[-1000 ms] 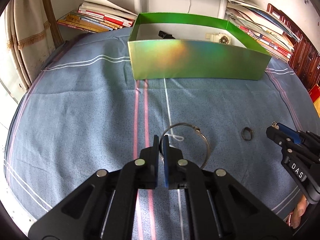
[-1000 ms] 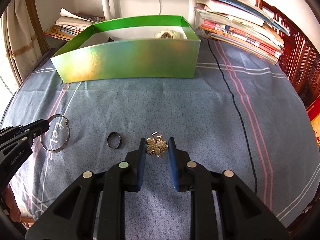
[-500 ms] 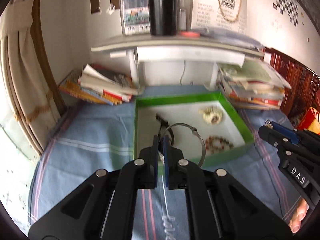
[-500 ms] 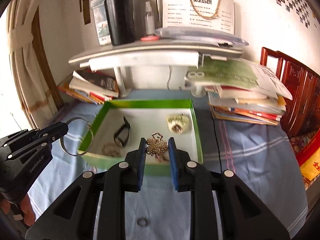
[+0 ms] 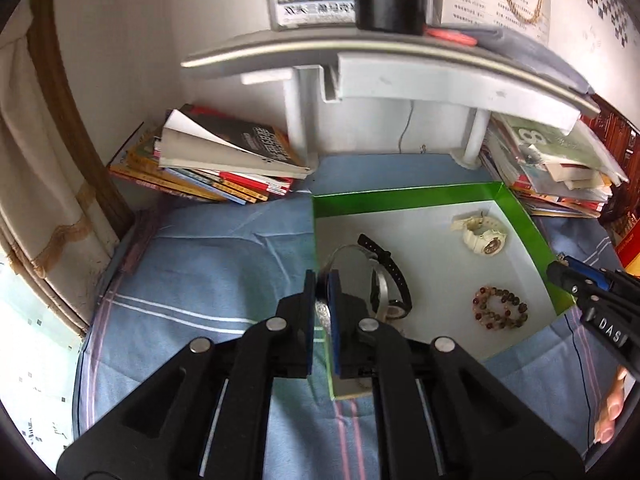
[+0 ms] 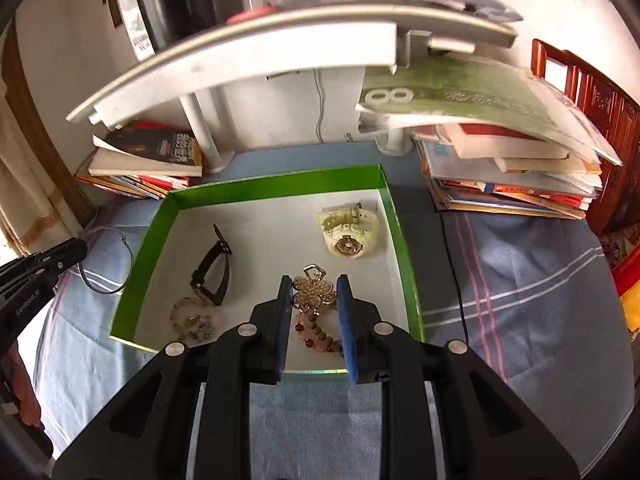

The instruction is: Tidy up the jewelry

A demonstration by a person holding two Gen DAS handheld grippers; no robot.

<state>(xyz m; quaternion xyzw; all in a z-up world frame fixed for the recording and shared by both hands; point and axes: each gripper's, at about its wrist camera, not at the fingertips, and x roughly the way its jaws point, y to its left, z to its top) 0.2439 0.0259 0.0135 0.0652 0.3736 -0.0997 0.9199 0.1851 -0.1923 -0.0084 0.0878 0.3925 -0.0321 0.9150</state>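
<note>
A green box (image 5: 404, 194) (image 6: 276, 182) with a white floor sits on the blue cloth. It holds a cream watch (image 5: 480, 236) (image 6: 348, 232), a black watch (image 5: 390, 276) (image 6: 212, 272) and bead bracelets (image 5: 500, 308) (image 6: 320, 336). My left gripper (image 5: 322, 280) is shut on a silver bangle (image 5: 348, 250) above the box's left wall; the bangle also shows in the right wrist view (image 6: 106, 260). My right gripper (image 6: 313, 294) is shut on a gold flower brooch (image 6: 314, 294) above the box's near right part.
Stacks of books (image 5: 216, 164) (image 6: 508, 176) lie behind the box on both sides. A grey shelf (image 5: 400, 68) on posts overhangs the back of the table. A wooden chair (image 6: 580, 92) stands at the far right.
Both grippers lifted their pieces off the cloth and carried them forward over the green box. The small ring left on the cloth is out of view now.
</note>
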